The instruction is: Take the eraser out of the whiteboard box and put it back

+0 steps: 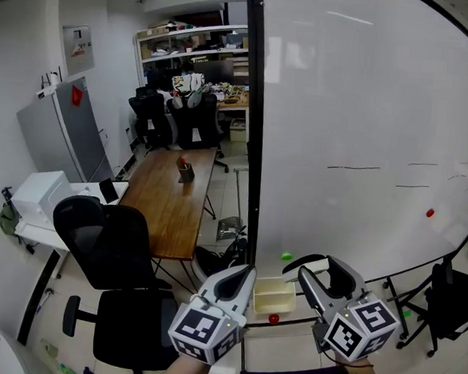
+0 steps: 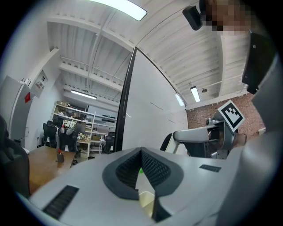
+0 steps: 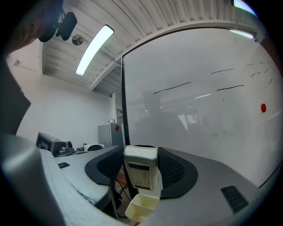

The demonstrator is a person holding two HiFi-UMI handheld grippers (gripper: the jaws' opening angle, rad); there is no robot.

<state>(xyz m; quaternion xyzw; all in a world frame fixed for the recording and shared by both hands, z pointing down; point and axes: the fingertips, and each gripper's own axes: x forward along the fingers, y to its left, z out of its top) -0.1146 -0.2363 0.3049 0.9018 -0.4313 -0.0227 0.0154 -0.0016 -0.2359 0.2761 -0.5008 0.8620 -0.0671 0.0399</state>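
My right gripper (image 3: 140, 152) is shut on a cream whiteboard eraser (image 3: 140, 172), which stands on end between its black pads, its label facing the camera. Below it the cream open box (image 3: 140, 207) hangs on the whiteboard's lower rail. In the head view the box (image 1: 274, 295) lies between my two grippers, with the right gripper (image 1: 317, 274) just to its right and the left gripper (image 1: 240, 277) just to its left. The left gripper (image 2: 141, 154) is shut and holds nothing. The right gripper (image 2: 194, 134) also shows in the left gripper view.
A large whiteboard (image 1: 367, 112) fills the right side, with a black frame post (image 1: 253, 143), a green magnet (image 1: 286, 256) and a red magnet (image 1: 429, 213) on it. To the left are a wooden table (image 1: 173, 194) and black office chairs (image 1: 110, 245).
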